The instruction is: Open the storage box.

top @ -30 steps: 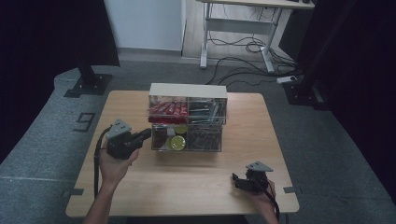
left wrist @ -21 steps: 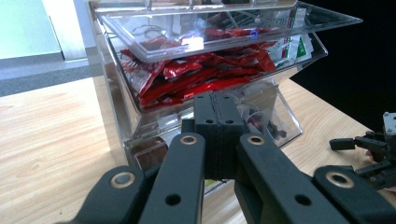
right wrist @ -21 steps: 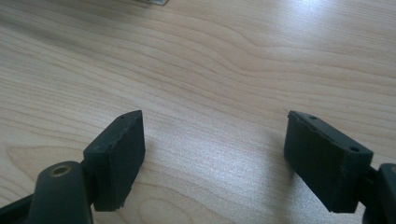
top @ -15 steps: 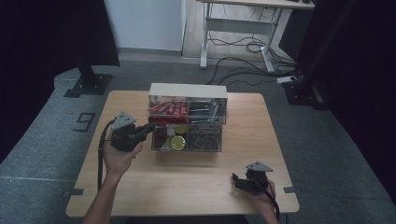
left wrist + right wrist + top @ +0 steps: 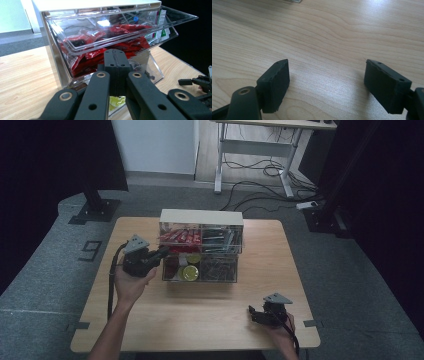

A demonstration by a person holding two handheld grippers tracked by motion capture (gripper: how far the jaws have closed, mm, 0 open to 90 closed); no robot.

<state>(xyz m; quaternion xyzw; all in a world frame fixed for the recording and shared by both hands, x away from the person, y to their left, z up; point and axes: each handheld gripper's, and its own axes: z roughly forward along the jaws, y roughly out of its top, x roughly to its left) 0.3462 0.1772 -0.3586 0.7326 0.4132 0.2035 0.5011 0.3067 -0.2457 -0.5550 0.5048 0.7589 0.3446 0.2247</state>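
Observation:
A clear plastic organiser (image 5: 201, 251) with tilt-out bins and a white top stands at the middle back of the wooden table (image 5: 200, 320). Its upper left bin (image 5: 75, 42) is tipped open and holds red packets (image 5: 100, 51). My left gripper (image 5: 161, 254) is at the organiser's left front corner. In the left gripper view its black jaws are pressed together right in front of that bin, and I see nothing between the left gripper's tips (image 5: 116, 53). My right gripper (image 5: 252, 313) rests near the table's front right; the right gripper (image 5: 325, 75) is open over bare wood.
Lower bins hold a yellow round thing (image 5: 190, 272) and dark small parts (image 5: 217, 269). The upper right bin carries green and white packets (image 5: 160, 22). Behind the table stand a desk frame (image 5: 255, 145) and floor cables (image 5: 270, 170). The right gripper shows far off (image 5: 200, 82) in the left gripper view.
My left gripper has moved right and a little up, from the table's left part to the organiser's left front corner. The right gripper has stayed put.

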